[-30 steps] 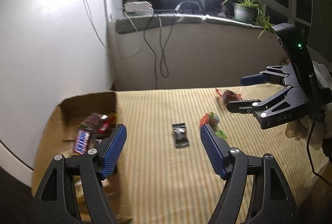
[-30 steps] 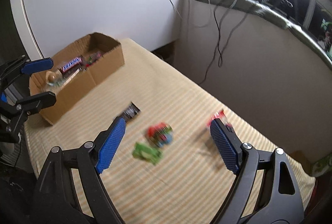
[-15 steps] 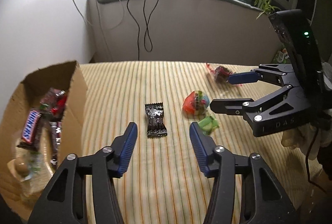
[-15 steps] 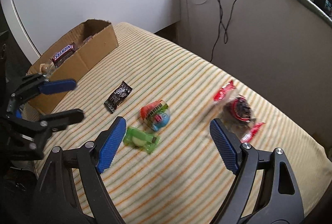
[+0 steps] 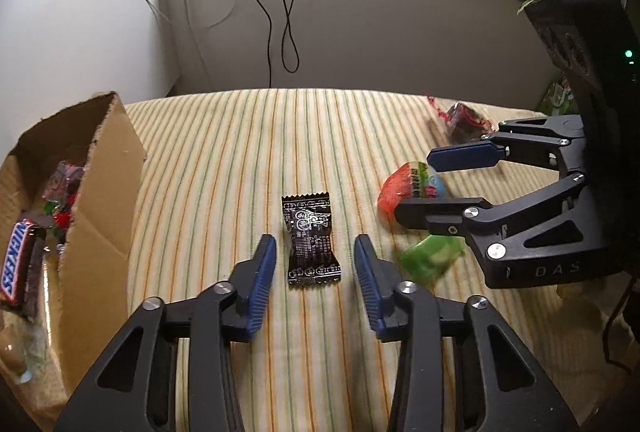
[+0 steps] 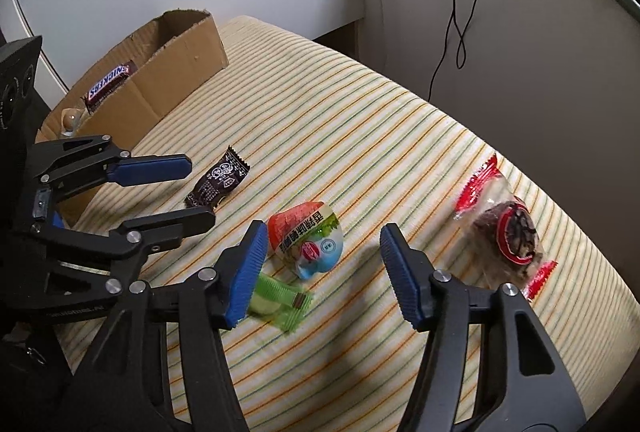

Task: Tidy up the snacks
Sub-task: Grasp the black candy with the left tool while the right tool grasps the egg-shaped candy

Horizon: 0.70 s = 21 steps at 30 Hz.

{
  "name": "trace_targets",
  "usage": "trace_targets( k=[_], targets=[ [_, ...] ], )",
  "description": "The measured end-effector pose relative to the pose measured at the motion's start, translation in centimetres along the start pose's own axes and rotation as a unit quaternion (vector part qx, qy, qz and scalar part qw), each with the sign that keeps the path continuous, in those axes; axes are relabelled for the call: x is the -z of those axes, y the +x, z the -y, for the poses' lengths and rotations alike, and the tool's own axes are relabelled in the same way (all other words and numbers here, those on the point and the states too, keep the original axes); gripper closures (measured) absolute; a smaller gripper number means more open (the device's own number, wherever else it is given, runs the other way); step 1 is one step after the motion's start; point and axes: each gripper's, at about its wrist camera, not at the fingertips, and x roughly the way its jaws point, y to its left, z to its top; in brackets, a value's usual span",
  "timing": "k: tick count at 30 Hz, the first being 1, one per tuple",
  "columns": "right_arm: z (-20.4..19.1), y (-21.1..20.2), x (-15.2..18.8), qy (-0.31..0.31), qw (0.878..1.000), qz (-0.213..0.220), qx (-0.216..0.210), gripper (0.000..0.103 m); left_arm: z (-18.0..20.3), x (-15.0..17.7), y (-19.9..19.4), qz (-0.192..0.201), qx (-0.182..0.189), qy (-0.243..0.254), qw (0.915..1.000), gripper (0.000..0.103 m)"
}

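Left wrist view: your left gripper [image 5: 315, 270] straddles the black wrapped candy [image 5: 311, 239] on the striped cloth [image 5: 224, 151]. Jaws closing, pads not yet on it, so nothing held. Cardboard box [image 5: 100, 191] sits just to the side w/ a Snickers bar [image 5: 16, 266] inside, prob the drop spot.

Right wrist view: your right gripper [image 6: 322, 272] is about half open and closing around the egg-shaped snack [image 6: 306, 244], pads apart from it. Green packet [image 6: 280, 302] lies just beside; red-wrapped snack [image 6: 506, 232] waits apart.

A striped cloth [image 6: 400, 119] is covering the surface, filling the middle of the frame. A cardboard box [image 6: 180, 71] is sitting on it at upper left, a black packet [image 6: 218, 183] lying near it, with a round red-topped snack [image 6: 306, 240] and a green wrapper [image 6: 280, 302] at centre. A red-edged packet [image 6: 504, 224] is lying at right.
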Motion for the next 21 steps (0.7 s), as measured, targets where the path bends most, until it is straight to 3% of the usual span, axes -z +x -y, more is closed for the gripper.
trace_targets(
  k=[8,11,12,21],
  targets=[
    [-0.8,0.9,-0.4,-0.022,1.000,-0.008,0.013,0.055,0.2,0.2,0.9,-0.007,-0.005,0.007,0.9999,0.078],
    [-1.2,0.9,-0.5,-0.028,0.999,-0.010,0.013,0.067,-0.1,0.3,0.7,-0.005,-0.003,0.006,1.0000,0.078],
    [-1.3,0.9,-0.5,-0.029,0.999,-0.010,0.012,0.076,-0.3,0.3,0.5,-0.004,-0.003,0.005,1.0000,0.078],
    [-0.9,0.0,-0.2,-0.015,1.000,-0.003,0.011,0.078,-0.6,0.4,-0.4,0.005,0.002,-0.005,1.0000,0.078]
  ],
)
